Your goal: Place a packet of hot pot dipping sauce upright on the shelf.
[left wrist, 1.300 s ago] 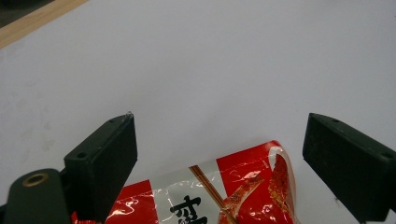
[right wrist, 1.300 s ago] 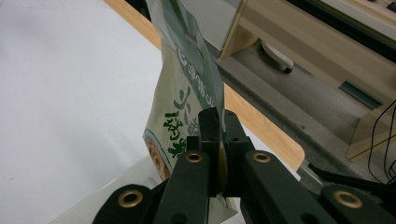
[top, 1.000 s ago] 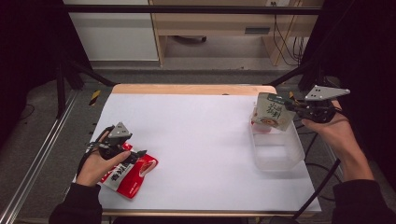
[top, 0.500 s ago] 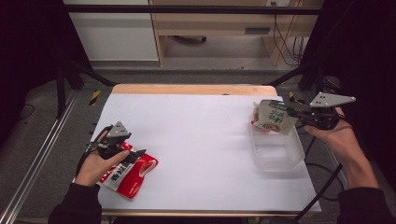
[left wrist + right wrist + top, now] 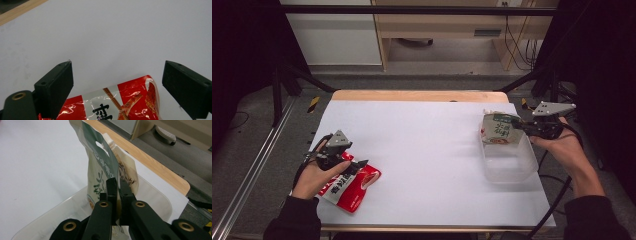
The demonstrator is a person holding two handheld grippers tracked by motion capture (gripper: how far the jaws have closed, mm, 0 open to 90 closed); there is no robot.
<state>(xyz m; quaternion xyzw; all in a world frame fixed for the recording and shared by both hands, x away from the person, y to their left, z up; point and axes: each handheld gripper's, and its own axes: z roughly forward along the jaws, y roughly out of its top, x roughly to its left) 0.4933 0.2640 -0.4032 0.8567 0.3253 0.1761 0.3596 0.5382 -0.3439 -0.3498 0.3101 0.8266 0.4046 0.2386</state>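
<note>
The right gripper (image 5: 518,125) was clamped on a beige snack pouch with a green label (image 5: 498,128), its jaws pressed together on the pouch's edge. In the high view the pouch stuck out sideways from the jaw tips, toward the middle of the table, and hung over the far end of a clear plastic container (image 5: 509,165) that lay just below and in front of that gripper. The right gripper view added what the high view could not: the two black jaws met flat on the thin foil, the pouch (image 5: 101,170) stood on edge right ahead of them with a hang hole near its top, and the container's curved wall (image 5: 160,202) wrapped around beneath the jaws, so the pouch's lower part sat inside its rim. Whether the pouch touched the container's floor could not be told.

The left gripper (image 5: 354,167) rested low at the near left of the white table (image 5: 422,145), with its jaws apart. The high view showed a red snack packet (image 5: 354,185) lying flat under and just past its tips. The left gripper view showed more closely that the packet (image 5: 120,100) lay between the two spread jaws, below their level, with neither pad pressing on it, and that it bore black characters and a picture of skewers.
</note>
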